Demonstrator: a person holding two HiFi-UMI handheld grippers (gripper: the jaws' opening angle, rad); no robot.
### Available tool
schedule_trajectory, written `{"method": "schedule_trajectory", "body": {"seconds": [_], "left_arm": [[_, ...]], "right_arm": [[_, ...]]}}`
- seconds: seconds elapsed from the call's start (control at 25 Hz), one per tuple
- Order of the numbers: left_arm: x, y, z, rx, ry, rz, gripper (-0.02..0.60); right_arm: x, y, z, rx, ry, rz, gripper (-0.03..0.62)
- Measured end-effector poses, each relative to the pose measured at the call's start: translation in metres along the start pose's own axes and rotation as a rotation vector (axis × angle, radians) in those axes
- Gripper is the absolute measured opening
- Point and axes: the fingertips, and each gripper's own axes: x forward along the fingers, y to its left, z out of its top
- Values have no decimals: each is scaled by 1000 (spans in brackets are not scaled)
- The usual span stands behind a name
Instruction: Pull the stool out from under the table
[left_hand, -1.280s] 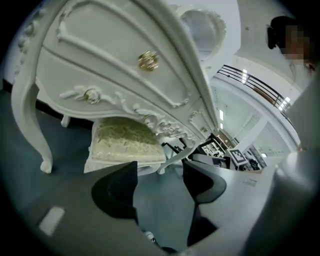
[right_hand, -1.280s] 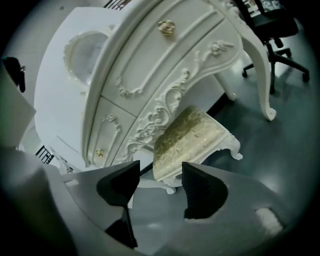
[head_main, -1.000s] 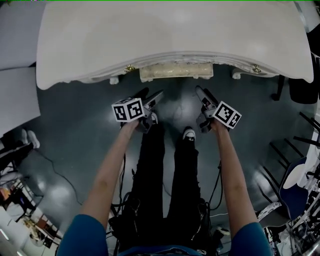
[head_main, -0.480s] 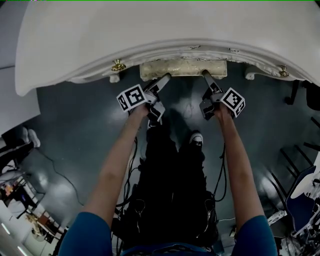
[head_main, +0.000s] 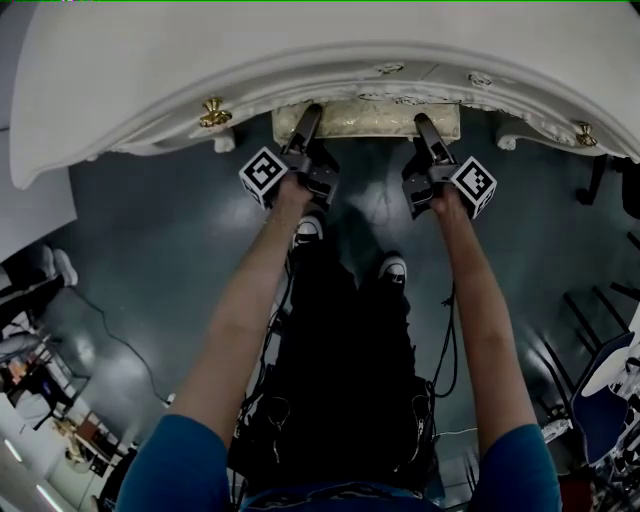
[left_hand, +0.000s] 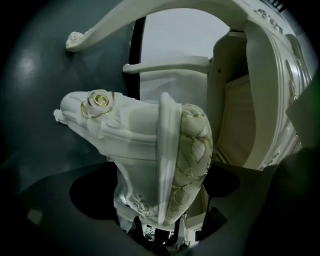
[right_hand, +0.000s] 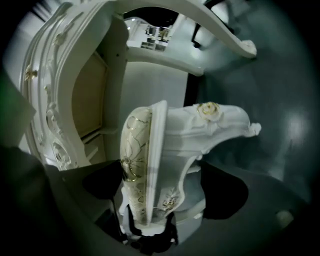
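Observation:
The stool is cream with a gold-patterned cushion, and only its front edge shows from under the white carved table. My left gripper reaches onto the seat's left end and my right gripper onto its right end. In the left gripper view the seat edge sits deep between the jaws, which have just been closing and lie against both faces. In the right gripper view the seat edge also fills my right gripper, whose jaws have just been opening and stand wide.
Gold knobs stud the table's front rail. The person's shoes stand on the dark floor just behind the stool. A chair base and cables lie at the right, clutter at the lower left.
Both grippers moved forward from open floor up to the table's edge and slid over the stool's seat edge. The person leaned in closer to the table.

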Motion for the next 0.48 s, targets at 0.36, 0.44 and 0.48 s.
{"method": "schedule_trajectory", "body": {"seconds": [0.36,0.44,0.48], "left_arm": [[-4,4,-4,-57,32,40,494],[-10,5,-8,-72,17,40,456],[-13,5,-10,-77,8,41,442]], "right_arm": [[7,6,-2,155,-72,62,426],[4,6,-5,168,-66,59,422],[1,5,-6,174,-68,58,422]]}}
